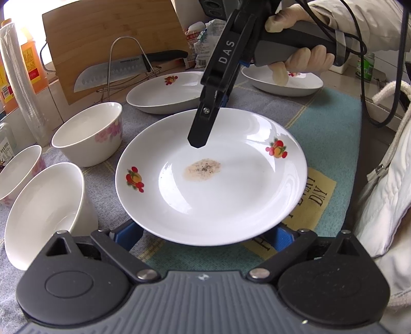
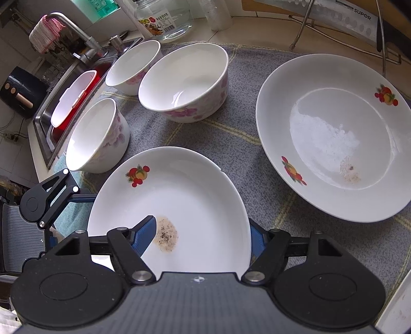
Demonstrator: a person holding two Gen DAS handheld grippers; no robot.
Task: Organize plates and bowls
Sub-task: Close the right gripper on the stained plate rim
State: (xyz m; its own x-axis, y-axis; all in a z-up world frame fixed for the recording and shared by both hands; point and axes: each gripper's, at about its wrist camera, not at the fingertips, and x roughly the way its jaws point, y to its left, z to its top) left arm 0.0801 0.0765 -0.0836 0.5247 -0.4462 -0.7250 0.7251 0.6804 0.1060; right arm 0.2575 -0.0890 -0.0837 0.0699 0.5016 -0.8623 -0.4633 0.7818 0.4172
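The stained plate (image 1: 218, 195) sits low over the grey checked cloth (image 1: 331, 123) on the table, caught between both tools. From the left wrist view the left claw (image 1: 205, 236) is spread wide, released, its blue fingers (image 1: 128, 232) poking out from under the plate's near rim on either side. The same view shows the right claw (image 1: 205, 128) from outside, coming down at a slant from a gloved hand (image 1: 303, 56) onto the plate's far rim. The right wrist view settles its grip: one blue finger (image 2: 146, 231) lies on the plate's inner face beside the brown speckled stain (image 2: 165, 233), the other runs behind the rim, so it is grasping the plate by its edge. Only that view shows the sink (image 2: 43, 120), the faucet (image 2: 77, 28), a glass jar (image 2: 164, 15) and three flowered bowls (image 2: 185, 82) grouped left of the plate, with a second plate (image 2: 334, 138) to the right holding a faint residue. Only the left view shows a third plate (image 1: 282, 82) at the far right, plus the cutting board (image 1: 102, 30) and knife (image 1: 115, 69) propped on a wire rack (image 1: 128, 64).
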